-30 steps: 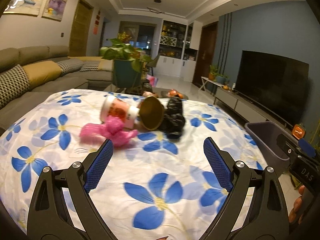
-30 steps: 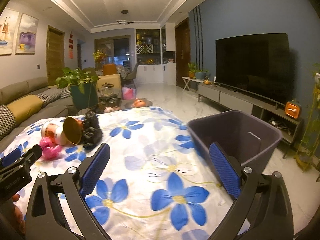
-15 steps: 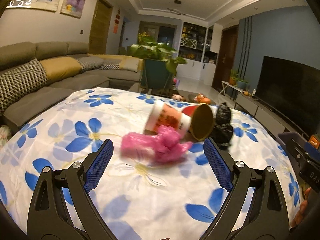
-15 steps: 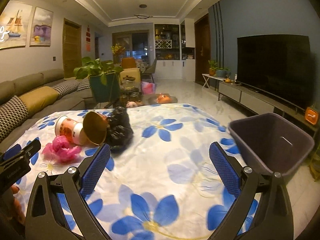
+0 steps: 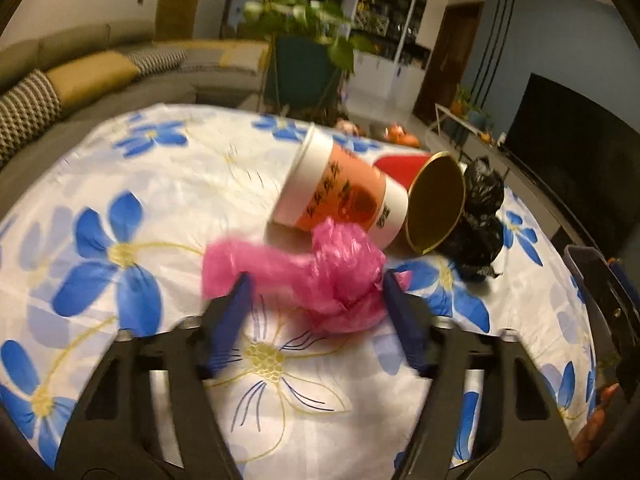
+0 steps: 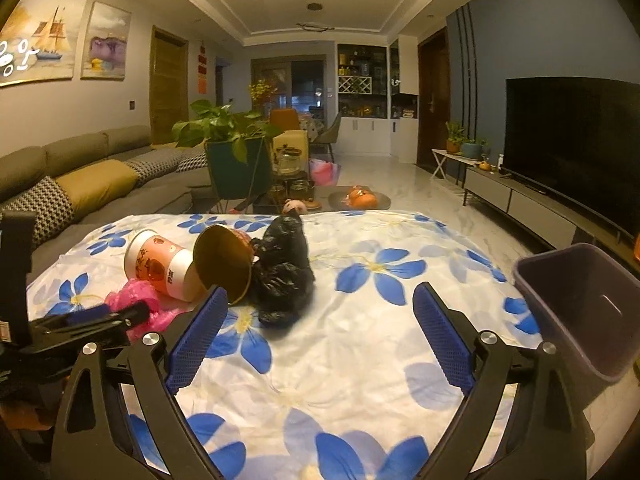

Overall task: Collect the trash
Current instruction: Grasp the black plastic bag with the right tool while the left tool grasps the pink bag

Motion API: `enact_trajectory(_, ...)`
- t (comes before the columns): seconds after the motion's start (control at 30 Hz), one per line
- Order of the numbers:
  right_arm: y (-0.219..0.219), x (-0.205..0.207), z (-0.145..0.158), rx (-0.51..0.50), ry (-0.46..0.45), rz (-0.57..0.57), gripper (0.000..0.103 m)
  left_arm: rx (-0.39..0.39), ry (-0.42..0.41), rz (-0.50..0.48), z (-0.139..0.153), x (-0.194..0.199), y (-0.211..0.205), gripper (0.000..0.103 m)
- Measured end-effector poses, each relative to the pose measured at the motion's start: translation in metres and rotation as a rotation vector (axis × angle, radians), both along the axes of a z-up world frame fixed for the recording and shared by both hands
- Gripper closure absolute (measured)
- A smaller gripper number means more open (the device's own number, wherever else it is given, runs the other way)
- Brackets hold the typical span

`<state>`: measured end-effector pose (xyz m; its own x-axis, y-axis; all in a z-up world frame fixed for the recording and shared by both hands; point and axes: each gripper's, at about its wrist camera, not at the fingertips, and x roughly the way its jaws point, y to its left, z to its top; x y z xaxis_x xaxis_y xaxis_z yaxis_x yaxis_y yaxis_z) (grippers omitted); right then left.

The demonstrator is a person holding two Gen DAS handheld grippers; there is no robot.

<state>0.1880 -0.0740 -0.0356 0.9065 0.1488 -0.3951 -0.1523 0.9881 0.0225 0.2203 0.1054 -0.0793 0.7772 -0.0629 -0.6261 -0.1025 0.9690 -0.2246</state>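
A crumpled pink plastic bag (image 5: 336, 276) lies on the flowered tablecloth (image 5: 132, 200). My left gripper (image 5: 316, 292) straddles it; its jaws are closing, with the blue pads at the bag's two sides and the bag not visibly squeezed. Just behind the pink bag lie a tipped white-and-orange noodle cup (image 5: 340, 192), a tipped cup with a gold inside (image 5: 436, 200) and a black plastic bag (image 5: 476, 224). My right gripper (image 6: 320, 304) hovers over the cloth, jaws wide and closing slightly, nothing between them. The black bag (image 6: 284, 272) sits just ahead of its left finger.
A grey bin (image 6: 580, 304) stands off the table's right edge. A sofa (image 6: 80, 176) runs along the left, a potted plant (image 6: 232, 160) and low table stand behind, and a TV (image 6: 572, 140) fills the right wall.
My left gripper has moved forward and down onto the pink bag, and its jaws have narrowed around it. My right gripper has swung left toward the black bag, so the bin now sits at the frame's right edge.
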Motion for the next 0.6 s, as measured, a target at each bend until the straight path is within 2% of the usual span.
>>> enact_trajectory(0.1,0.005,0.011,-0.002,-0.007,0.01,0.012,0.019,-0.031,-0.004,-0.044,-0.003,0.001,0.0,0.07)
enact_trajectory(0.23,0.007,0.032,-0.005,0.024,0.066,0.028,0.029,-0.051,-0.026,-0.055,-0.004,-0.003,0.002,0.077)
enact_trajectory(0.27,0.007,0.038,-0.005,0.031,0.078,0.032,0.032,-0.06,-0.035,-0.052,-0.003,-0.005,0.003,0.078)
enact_trajectory(0.4,0.01,0.058,-0.002,0.03,0.082,0.021,0.033,-0.077,-0.09,-0.022,0.007,-0.019,0.009,0.078)
enact_trajectory(0.6,0.018,0.091,-0.005,0.019,0.092,0.006,0.033,-0.009,-0.18,0.035,0.03,-0.038,0.008,0.078)
